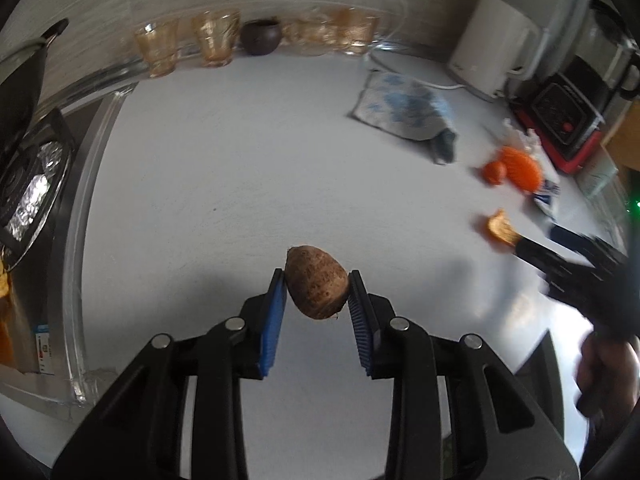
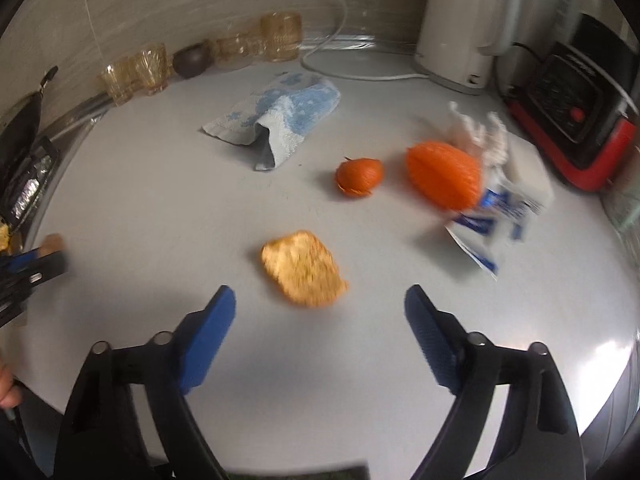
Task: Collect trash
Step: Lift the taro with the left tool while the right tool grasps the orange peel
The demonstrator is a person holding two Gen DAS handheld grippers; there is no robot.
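— What has the left gripper got?

— A brown, rough-skinned lump, egg-shaped, pinched between the two blue pads. The jaws are drawn in narrow on it, and it hangs clear above the white counter. Its long axis runs aslant, narrow end up and toward the left pad, blunt end down by the right one.

— And the right gripper?

— Jaws spread wide, nothing between the pads. Just ahead of its tips, slightly left of centre, lies a flat orange peel, pale pitted side up, flat on the counter, its longer side running from upper left to lower right.

— Further out?

— Beyond the peel, a small orange curl of peel; right of that an orange net against a white and blue wrapper. Ahead and left, a folded blue and white cloth.

— Any containers?

— Amber glasses and a dark bowl along the far wall, and a white kettle to the right. I can't tell what is inside them.

— Does the left gripper show from the right?

— At the far left edge, blurred.
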